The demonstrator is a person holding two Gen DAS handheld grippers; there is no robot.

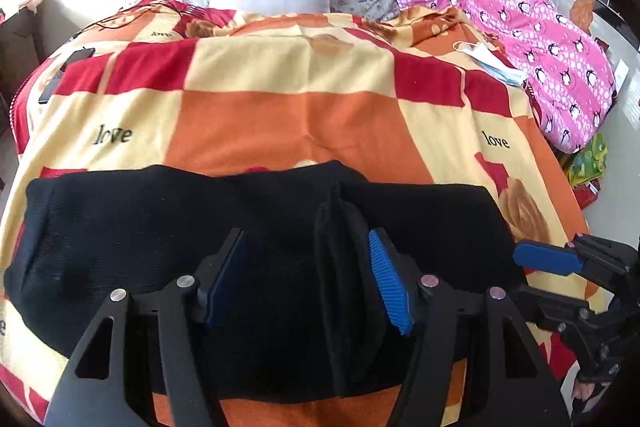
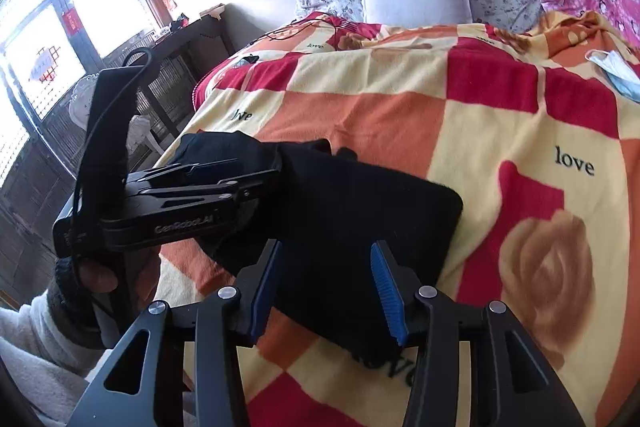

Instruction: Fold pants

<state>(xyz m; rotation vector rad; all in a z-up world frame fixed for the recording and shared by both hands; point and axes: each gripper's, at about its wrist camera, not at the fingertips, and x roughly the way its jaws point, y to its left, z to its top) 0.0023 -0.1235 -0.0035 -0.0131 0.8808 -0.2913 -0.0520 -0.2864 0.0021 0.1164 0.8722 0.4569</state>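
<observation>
Black pants (image 1: 120, 239) lie folded on the bed (image 1: 280, 115); my left gripper (image 1: 308, 279) and right gripper (image 2: 326, 287) hover, jaws spread. Best now: press the layers flat, edges aligned.

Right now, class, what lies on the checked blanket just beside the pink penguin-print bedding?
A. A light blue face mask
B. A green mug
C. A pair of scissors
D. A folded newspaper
A: a light blue face mask with white ear loops lies on the checked blanket, next to the pink penguin-print bedding.
</observation>
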